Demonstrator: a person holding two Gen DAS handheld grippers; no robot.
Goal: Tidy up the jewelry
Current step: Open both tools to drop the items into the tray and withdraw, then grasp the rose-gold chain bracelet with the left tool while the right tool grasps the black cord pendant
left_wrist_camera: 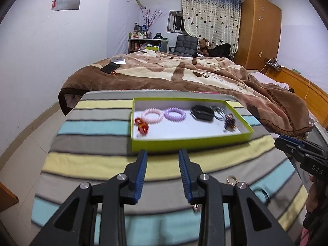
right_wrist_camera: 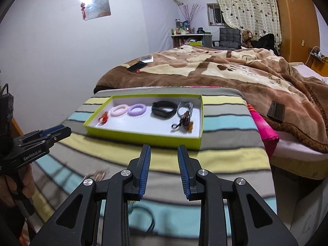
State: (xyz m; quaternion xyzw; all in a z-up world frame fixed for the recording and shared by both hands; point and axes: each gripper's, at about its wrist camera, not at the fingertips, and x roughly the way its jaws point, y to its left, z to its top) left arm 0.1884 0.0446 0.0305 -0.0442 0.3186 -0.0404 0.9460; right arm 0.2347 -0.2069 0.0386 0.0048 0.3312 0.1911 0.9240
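Note:
A lime-green tray (left_wrist_camera: 184,139) (right_wrist_camera: 143,136) lies on a striped cloth. In it lie a red-orange hair tie (left_wrist_camera: 141,125) (right_wrist_camera: 103,118), a pink coil tie (left_wrist_camera: 152,115) (right_wrist_camera: 118,110), a purple coil tie (left_wrist_camera: 175,113) (right_wrist_camera: 137,109), a black band (left_wrist_camera: 202,112) (right_wrist_camera: 164,107), grey cords (right_wrist_camera: 185,107) and a dark beaded piece (left_wrist_camera: 230,122) (right_wrist_camera: 185,123). My left gripper (left_wrist_camera: 163,153) (right_wrist_camera: 53,130) is open and empty, just short of the tray's near wall. My right gripper (right_wrist_camera: 164,148) (left_wrist_camera: 287,141) is open and empty too. A gold ring (left_wrist_camera: 231,179) and a black cord (left_wrist_camera: 263,194) lie on the cloth near me.
The striped cloth (left_wrist_camera: 92,164) covers a small table against a bed with a brown blanket (left_wrist_camera: 184,71). A phone (left_wrist_camera: 110,67) and a white box (left_wrist_camera: 119,59) lie on the bed. A pink cloth (right_wrist_camera: 264,127) and a dark small box (right_wrist_camera: 276,109) lie at the right.

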